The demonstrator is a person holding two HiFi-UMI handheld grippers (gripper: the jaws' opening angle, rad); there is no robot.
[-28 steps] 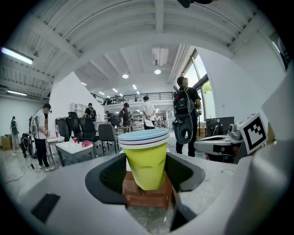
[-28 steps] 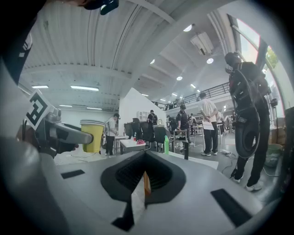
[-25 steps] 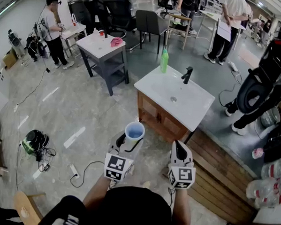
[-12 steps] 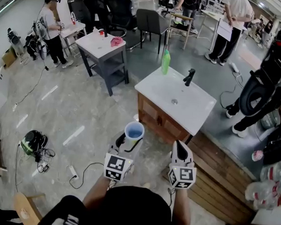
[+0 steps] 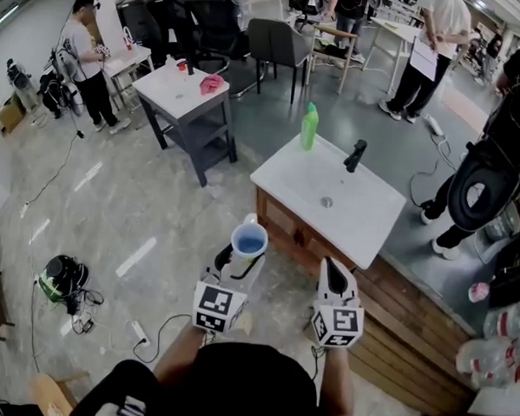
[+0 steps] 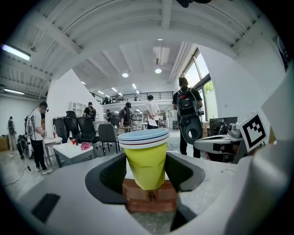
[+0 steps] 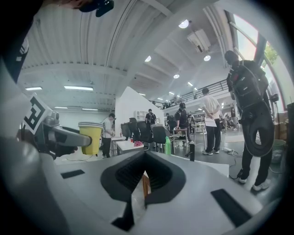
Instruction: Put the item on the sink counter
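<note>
A yellow cup with a blue rim, apparently a nested stack, stands upright between the jaws of my left gripper, which is shut on it. In the left gripper view the cup fills the middle, squeezed by both jaws of that gripper. My right gripper is level with the left, shut and empty; in its own view its jaws meet at the tips. The white sink counter on a wooden cabinet lies ahead, carrying a black faucet and a green bottle.
A grey table with a pink cloth stands beyond the sink at left, with chairs behind it. Several people stand around the room. A wooden platform runs along the right. A power strip and cables lie on the floor at left.
The sink counter has slid lower and slightly right in the head view, so it is nearer. Both grippers keep the same pose, the cup still held.
</note>
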